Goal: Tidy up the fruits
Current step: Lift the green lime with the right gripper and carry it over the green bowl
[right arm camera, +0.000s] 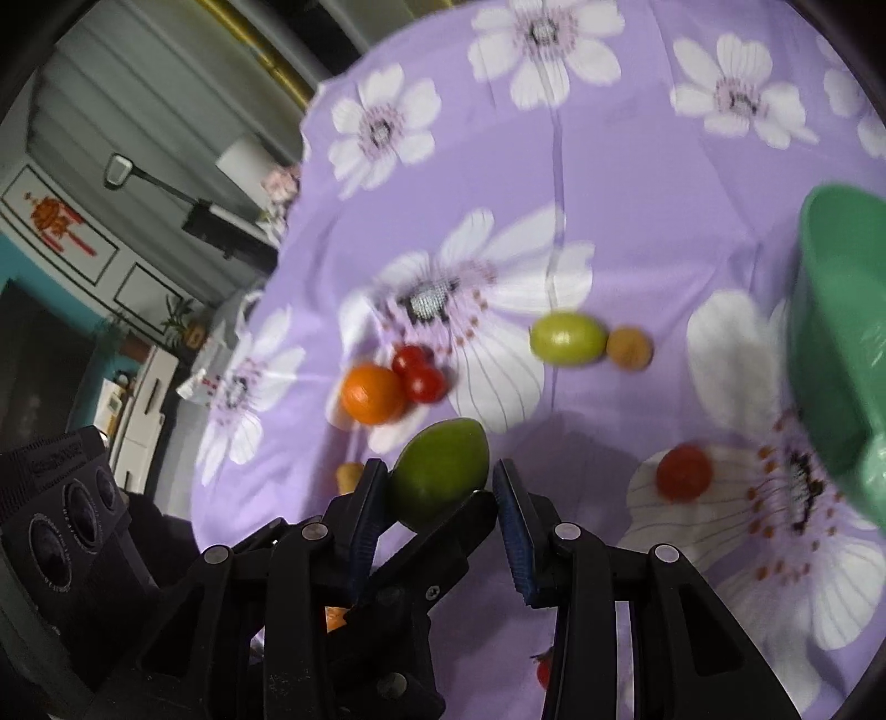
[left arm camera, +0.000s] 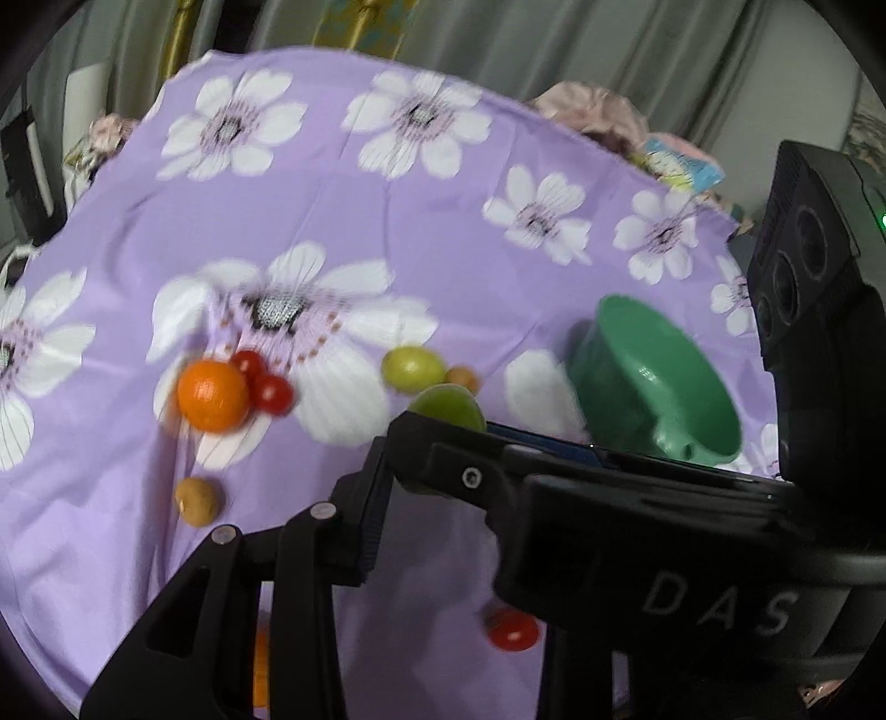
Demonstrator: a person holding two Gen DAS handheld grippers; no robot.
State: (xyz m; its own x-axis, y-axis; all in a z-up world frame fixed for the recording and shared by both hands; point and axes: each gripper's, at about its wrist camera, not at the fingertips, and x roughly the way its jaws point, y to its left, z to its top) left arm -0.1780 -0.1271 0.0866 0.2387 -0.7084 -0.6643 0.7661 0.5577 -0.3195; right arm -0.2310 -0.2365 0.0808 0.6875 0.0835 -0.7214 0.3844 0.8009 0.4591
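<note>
A green bowl (left arm camera: 659,382) lies tilted on the purple flowered cloth (left arm camera: 387,221); it also shows at the right edge of the right wrist view (right arm camera: 836,343). An orange (left arm camera: 213,394) touches two red tomatoes (left arm camera: 266,382). A small green fruit (left arm camera: 412,368) lies beside a tan fruit (left arm camera: 464,379). My right gripper (right arm camera: 437,482) holds a larger green fruit (right arm camera: 443,471) between its fingers, above the cloth. In the left wrist view this fruit (left arm camera: 451,407) peeks over the right gripper's body (left arm camera: 554,487). My left gripper's fingers (left arm camera: 343,520) are largely hidden behind it.
A tan fruit (left arm camera: 196,501) lies left of my left gripper. A lone red tomato (left arm camera: 512,628) lies near the front; it also shows in the right wrist view (right arm camera: 684,472). Curtains (left arm camera: 498,33) hang behind the table. Furniture (right arm camera: 138,399) stands left.
</note>
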